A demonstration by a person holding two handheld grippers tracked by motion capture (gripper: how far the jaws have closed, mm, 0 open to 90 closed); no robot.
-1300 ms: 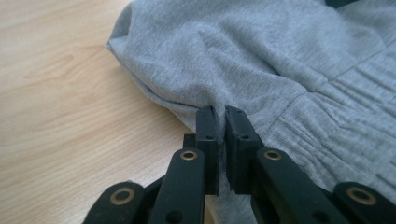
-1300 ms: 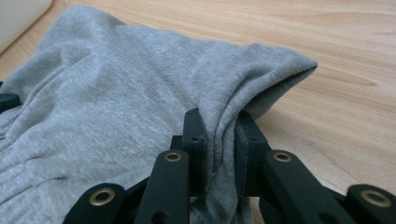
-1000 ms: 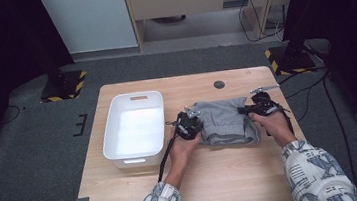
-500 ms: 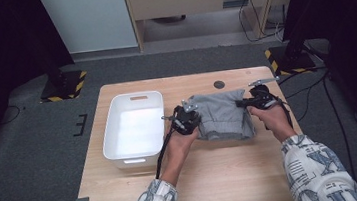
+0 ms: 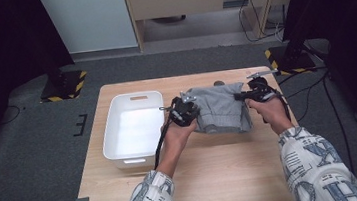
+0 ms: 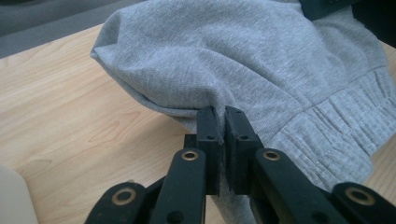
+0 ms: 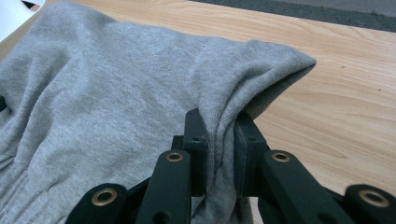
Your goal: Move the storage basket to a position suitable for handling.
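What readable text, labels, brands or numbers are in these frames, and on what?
None readable.
Grey knit fabric garment: no print or tag visible.
White rectangular plastic bin: no label.
Patterned sleeves: large letter-like print, too blurred to read.
Yellow-black striped floor pads: hazard stripes, no words.

The garment (image 6: pixel 261 56) is grey knit cloth, soft and matt, with a fine ribbed weave and a gathered, stitched elastic band along one edge. The table (image 5: pixel 234 175) is pale wood with visible grain and a smooth, faintly satin finish. The left gripper (image 6: pixel 223 133) and right gripper (image 7: pixel 218 135) have matt black plastic jaws with brass-coloured rivets. The tub (image 5: pixel 122 159) looks like smooth white plastic, perhaps slightly glossy.
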